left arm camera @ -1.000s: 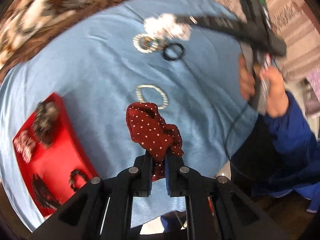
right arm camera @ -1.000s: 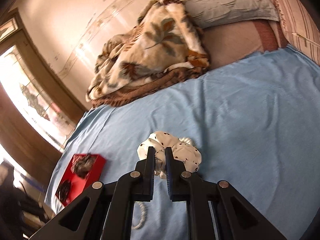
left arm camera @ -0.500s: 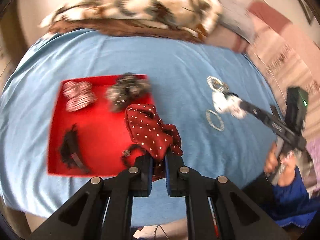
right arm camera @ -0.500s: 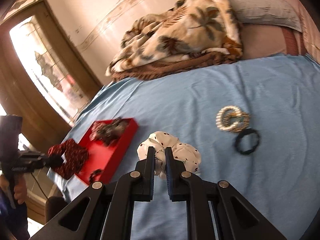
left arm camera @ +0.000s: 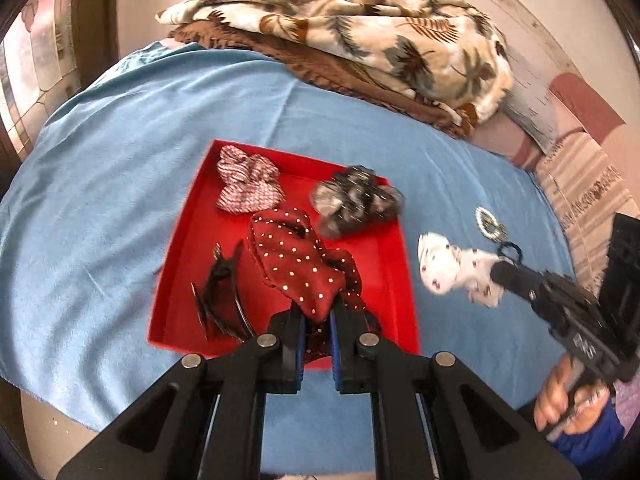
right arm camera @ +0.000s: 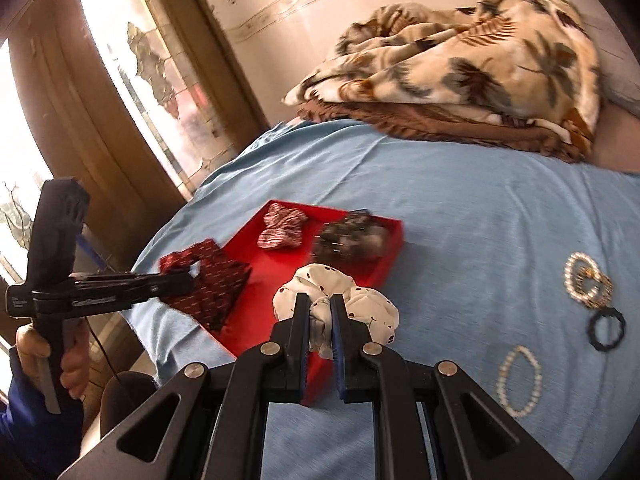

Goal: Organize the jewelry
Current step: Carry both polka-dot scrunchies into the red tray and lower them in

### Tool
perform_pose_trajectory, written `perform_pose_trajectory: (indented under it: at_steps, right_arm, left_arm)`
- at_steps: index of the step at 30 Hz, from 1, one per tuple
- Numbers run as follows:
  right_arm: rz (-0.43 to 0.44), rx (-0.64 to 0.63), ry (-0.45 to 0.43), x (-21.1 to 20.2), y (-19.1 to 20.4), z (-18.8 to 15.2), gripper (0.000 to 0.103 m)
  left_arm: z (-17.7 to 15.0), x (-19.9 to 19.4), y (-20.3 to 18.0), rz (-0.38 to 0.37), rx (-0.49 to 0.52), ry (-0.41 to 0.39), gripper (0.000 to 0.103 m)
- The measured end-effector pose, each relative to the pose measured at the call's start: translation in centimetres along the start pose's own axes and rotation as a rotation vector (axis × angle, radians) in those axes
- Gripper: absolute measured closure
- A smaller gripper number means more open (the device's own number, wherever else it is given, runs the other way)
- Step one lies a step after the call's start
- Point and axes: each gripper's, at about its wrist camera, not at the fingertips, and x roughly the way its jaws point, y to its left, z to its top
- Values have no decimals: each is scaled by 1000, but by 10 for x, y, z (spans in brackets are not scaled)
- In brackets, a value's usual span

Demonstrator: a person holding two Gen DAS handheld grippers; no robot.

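My left gripper (left arm camera: 318, 314) is shut on a dark red white-dotted scrunchie (left arm camera: 298, 264) and holds it over the red tray (left arm camera: 188, 224); it also shows in the right wrist view (right arm camera: 208, 280). My right gripper (right arm camera: 320, 308) is shut on a white dotted scrunchie (right arm camera: 360, 300), held just right of the tray (right arm camera: 248, 312); it shows in the left wrist view (left arm camera: 452, 268). In the tray lie a pink striped scrunchie (left arm camera: 246, 186), a grey scrunchie (left arm camera: 354, 200) and a black hair clip (left arm camera: 220, 292).
On the blue sheet (right arm camera: 460, 208) right of the tray lie a pearl-and-gold bracelet cluster (right arm camera: 586, 282), a black hair tie (right arm camera: 606, 328) and a pearl bracelet (right arm camera: 518, 380). A leaf-patterned blanket (left arm camera: 360, 28) is piled at the far side. A window (right arm camera: 152, 72) is at the left.
My left gripper has swung with the red scrunchie from the loose jewelry to above the red tray. My right gripper has carried the white scrunchie left toward the tray.
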Motion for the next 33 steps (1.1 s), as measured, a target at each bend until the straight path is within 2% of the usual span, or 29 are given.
perform_pose_trajectory:
  at_steps: [4,8,10,13,17,22,27,30,31,33]
  right_arm:
    - [-10,-2,19,18,10,4,92]
    - [-35,0,40,39,17,5,92]
    - [-52,-6,59,51,18,3,92]
    - [-66,-14,94,68,20,0,92]
    - [-77,-42,133,87,27,-6,91]
    - [-111,-85,168,103,35,-16,91]
    - [-134,-99,180,108,35,-20,90]
    - [-139,-103,175,106,35,-20,90]
    - [-142,-105,172,105,36,-20,90]
    - [-132,-101,156,100,38,-19,78]
  left_arm:
    - [8,22,5,36,1,-7,93]
    - [10,45,14,3,-43,12,93]
    - [8,55,18,-12,-62,30,93]
    - [1,65,18,21,-43,73,93]
    - [-11,66,16,86,8,90,93]
    - [-19,64,22,94,21,65,92]
    - [-21,63,23,68,14,38,90]
    - [-23,60,22,58,17,18,84]
    - [-24,59,22,51,20,7,79]
    - [-25,54,20,41,26,-23,69]
